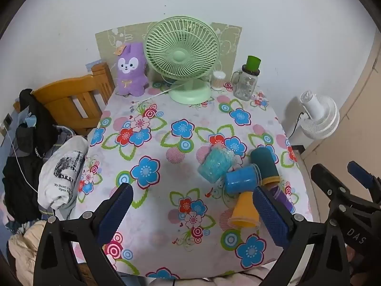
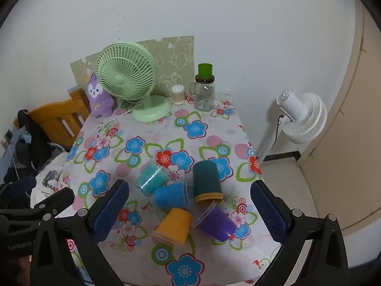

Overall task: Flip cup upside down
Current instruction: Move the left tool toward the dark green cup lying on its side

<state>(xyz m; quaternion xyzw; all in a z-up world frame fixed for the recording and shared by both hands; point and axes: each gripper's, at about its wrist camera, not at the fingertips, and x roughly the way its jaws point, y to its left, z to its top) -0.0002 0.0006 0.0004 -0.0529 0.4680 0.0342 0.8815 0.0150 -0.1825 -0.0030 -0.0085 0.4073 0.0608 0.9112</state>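
Both tongs spread wide, nothing between the pads. Your right tongs [image 2: 189,211] hang over the near right part of the surface [image 2: 152,128], framing the cluster of cups; your left tongs [image 1: 193,211] hover over bare flowered cloth, with the cups off to their right.

Five cups, all lying on their sides, touching or nearly so:
- orange cup [image 2: 173,226], nearest, mouth toward you and to the left
- purple cup [image 2: 215,222], just right of it
- blue cup [image 2: 171,195], behind the orange one
- dark teal cup [image 2: 206,178], orange rim facing you
- clear cup of turquoise beads [image 2: 152,177], farthest left

Likely step: approach and pick one. Take the orange cup with the right tongs, since it sits most free. Close across its wall midway along, not at the rim, which probably flexes. Lift clear before rotating, so neighbours don't roll. Set it mouth down on open cloth. Beaded cup may spill; I can't tell if it's sealed.
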